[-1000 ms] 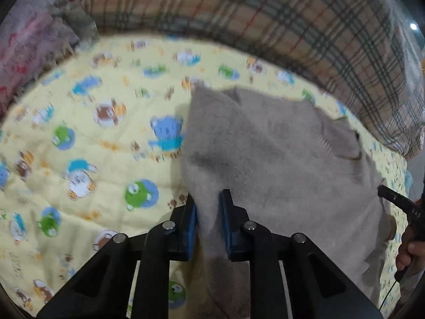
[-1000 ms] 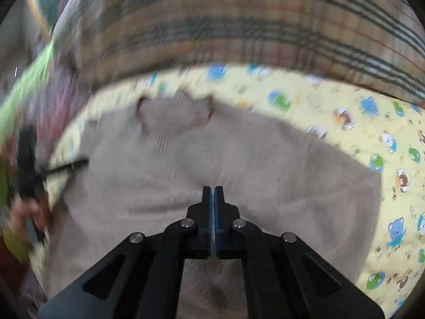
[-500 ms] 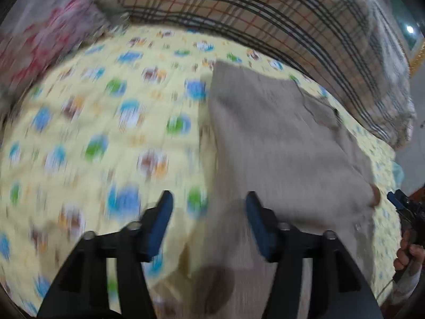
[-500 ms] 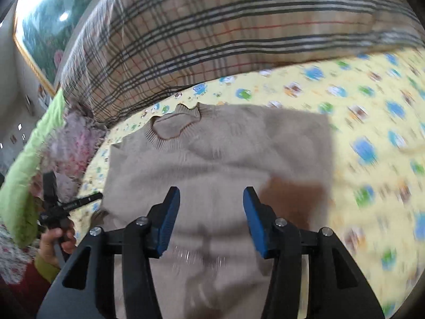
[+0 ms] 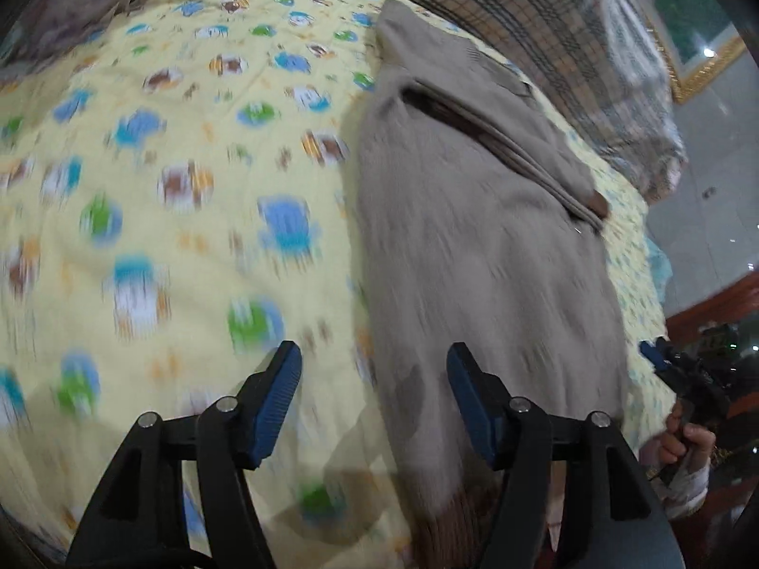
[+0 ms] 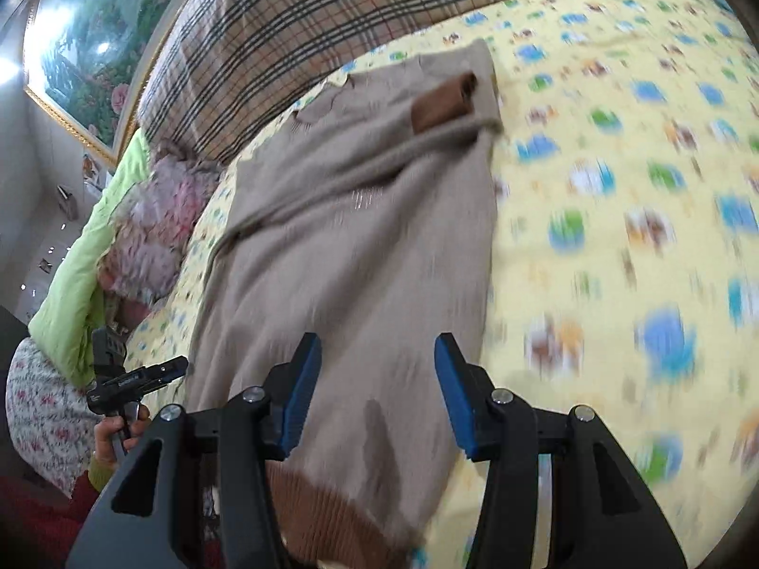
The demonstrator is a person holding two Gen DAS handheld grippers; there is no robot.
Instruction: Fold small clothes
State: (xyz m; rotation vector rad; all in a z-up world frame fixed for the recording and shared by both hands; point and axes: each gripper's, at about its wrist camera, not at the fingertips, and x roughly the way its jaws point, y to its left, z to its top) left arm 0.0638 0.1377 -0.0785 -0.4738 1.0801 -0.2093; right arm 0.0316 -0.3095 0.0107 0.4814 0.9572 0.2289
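Both tools gape empty; left tool [image 5: 374, 393] has just been opening. Beige sweater [image 6: 360, 237] stretches lengthwise ahead, hem nearest right tool [image 6: 374, 393].

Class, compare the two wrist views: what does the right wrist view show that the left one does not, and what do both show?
Only the right wrist view shows the sweater's brown hem, the brown cuff lying on the sweater, a green quilt and a framed painting.

Only the left wrist view shows reddish woodwork at right.

Both show the beige sweater on the yellow cartoon sheet, the plaid blanket behind it, and open tongs holding nothing.
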